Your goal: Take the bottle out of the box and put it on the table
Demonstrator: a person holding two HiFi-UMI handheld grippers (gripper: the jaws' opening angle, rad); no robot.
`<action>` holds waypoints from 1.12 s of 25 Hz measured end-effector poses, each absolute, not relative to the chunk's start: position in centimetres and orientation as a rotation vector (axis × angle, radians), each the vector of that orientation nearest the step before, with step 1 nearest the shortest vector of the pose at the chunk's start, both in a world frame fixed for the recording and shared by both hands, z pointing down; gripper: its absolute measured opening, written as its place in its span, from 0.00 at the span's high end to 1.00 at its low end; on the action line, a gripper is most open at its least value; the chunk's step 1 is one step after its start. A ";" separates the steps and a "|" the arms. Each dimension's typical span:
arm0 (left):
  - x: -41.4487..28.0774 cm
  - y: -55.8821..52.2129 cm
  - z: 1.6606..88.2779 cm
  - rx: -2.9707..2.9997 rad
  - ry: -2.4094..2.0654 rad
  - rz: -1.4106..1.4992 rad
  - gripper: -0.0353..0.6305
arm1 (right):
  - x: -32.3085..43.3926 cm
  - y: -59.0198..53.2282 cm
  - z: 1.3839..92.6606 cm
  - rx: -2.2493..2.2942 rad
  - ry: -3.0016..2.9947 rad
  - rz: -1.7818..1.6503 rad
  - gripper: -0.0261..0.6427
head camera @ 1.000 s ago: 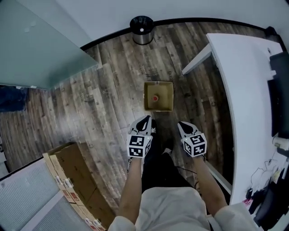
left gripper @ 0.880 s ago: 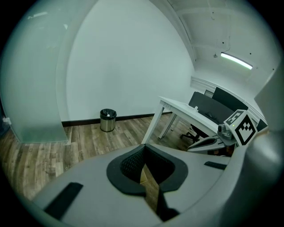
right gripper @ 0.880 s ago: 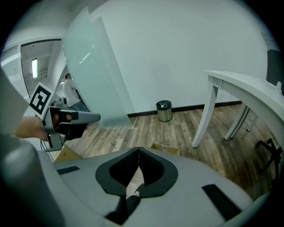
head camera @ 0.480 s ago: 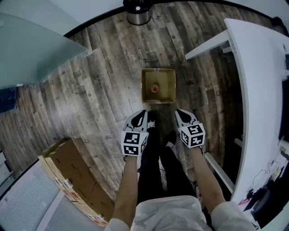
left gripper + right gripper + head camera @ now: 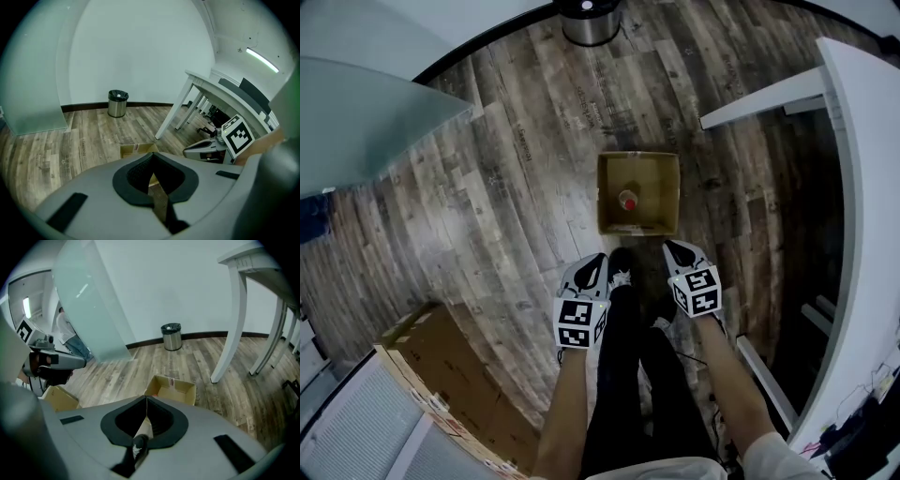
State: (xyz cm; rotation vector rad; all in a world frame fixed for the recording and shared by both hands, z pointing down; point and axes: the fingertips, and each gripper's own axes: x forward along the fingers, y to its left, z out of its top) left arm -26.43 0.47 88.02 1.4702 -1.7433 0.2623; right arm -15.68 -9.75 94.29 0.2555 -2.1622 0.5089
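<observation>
An open cardboard box (image 5: pixel 661 167) stands on the wood floor, and a bottle with a red cap (image 5: pixel 627 200) stands upright inside it. My left gripper (image 5: pixel 599 262) hovers just short of the box's near left corner, jaws shut and empty. The right gripper (image 5: pixel 674 248) is at the near right corner, also shut with nothing in it. In the left gripper view, the box (image 5: pixel 136 149) shows just beyond the closed left gripper (image 5: pixel 153 157). In the right gripper view, the box (image 5: pixel 171 387) lies ahead of the closed right gripper (image 5: pixel 146 400); the bottle is hidden there.
A white table (image 5: pixel 865 178) runs along the right side, its legs (image 5: pixel 232 338) near the box. A steel bin (image 5: pixel 589 22) stands by the far wall. Stacked cardboard cartons (image 5: pixel 455 375) sit at the lower left. A frosted glass panel (image 5: pixel 356 112) is at the left. The person's legs are between the grippers.
The head camera and both grippers have come down toward the floor. The box looks larger and nearer, and both grippers now sit close to its near edge, still shut.
</observation>
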 end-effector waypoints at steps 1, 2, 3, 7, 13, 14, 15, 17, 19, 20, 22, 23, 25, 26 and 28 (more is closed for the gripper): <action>-26.4 0.5 89.1 1.467 -1.737 0.268 0.92 | -16.3 -9.8 95.3 0.246 -2.165 0.491 0.90; -26.4 0.4 90.1 1.465 -1.731 0.271 0.92 | -16.9 -9.9 96.2 0.239 -2.167 0.473 0.90; -26.3 0.2 90.9 1.465 -1.726 0.272 0.92 | -17.5 -10.1 97.2 0.233 -2.169 0.456 0.90; -26.2 -0.9 94.3 1.483 -1.697 0.276 0.92 | -20.4 -10.4 100.9 0.199 -2.166 0.365 0.90; -27.7 -2.1 98.1 1.497 -1.695 0.282 0.92 | -23.3 -10.8 107.1 0.173 -2.125 0.348 0.80; -27.9 -2.0 98.5 1.496 -1.695 0.280 0.92 | -23.7 -10.8 107.9 0.168 -2.121 0.349 0.78; -28.0 -1.9 99.1 1.497 -1.692 0.282 0.92 | -24.0 -10.6 108.7 0.158 -2.118 0.346 0.74; -28.3 -1.8 100.2 1.507 -1.683 0.292 0.92 | -24.5 -10.3 110.5 0.134 -2.102 0.325 0.70; -28.7 -1.8 101.3 1.511 -1.683 0.292 0.92 | -24.6 -10.2 112.5 0.117 -2.079 0.289 0.67; -29.0 -1.8 101.7 1.509 -1.687 0.290 0.92 | -24.7 -10.2 113.4 0.110 -2.068 0.265 0.66; -29.5 -1.9 102.5 1.502 -1.697 0.286 0.92 | -24.8 -10.2 114.9 0.094 -2.050 0.199 0.62; -29.8 -2.0 102.8 1.499 -1.703 0.284 0.92 | -24.9 -10.2 115.5 0.085 -2.045 0.163 0.62; -30.2 -2.1 103.2 1.494 -1.713 0.280 0.92 | -25.1 -10.4 116.4 0.066 -2.041 0.095 0.62; -30.4 -2.1 103.4 1.494 -1.717 0.278 0.92 | -25.3 -10.5 116.8 0.057 -2.040 0.066 0.62; -30.7 -1.9 103.6 1.495 -1.720 0.277 0.92 | -25.7 -10.2 117.4 0.032 -2.038 0.023 0.62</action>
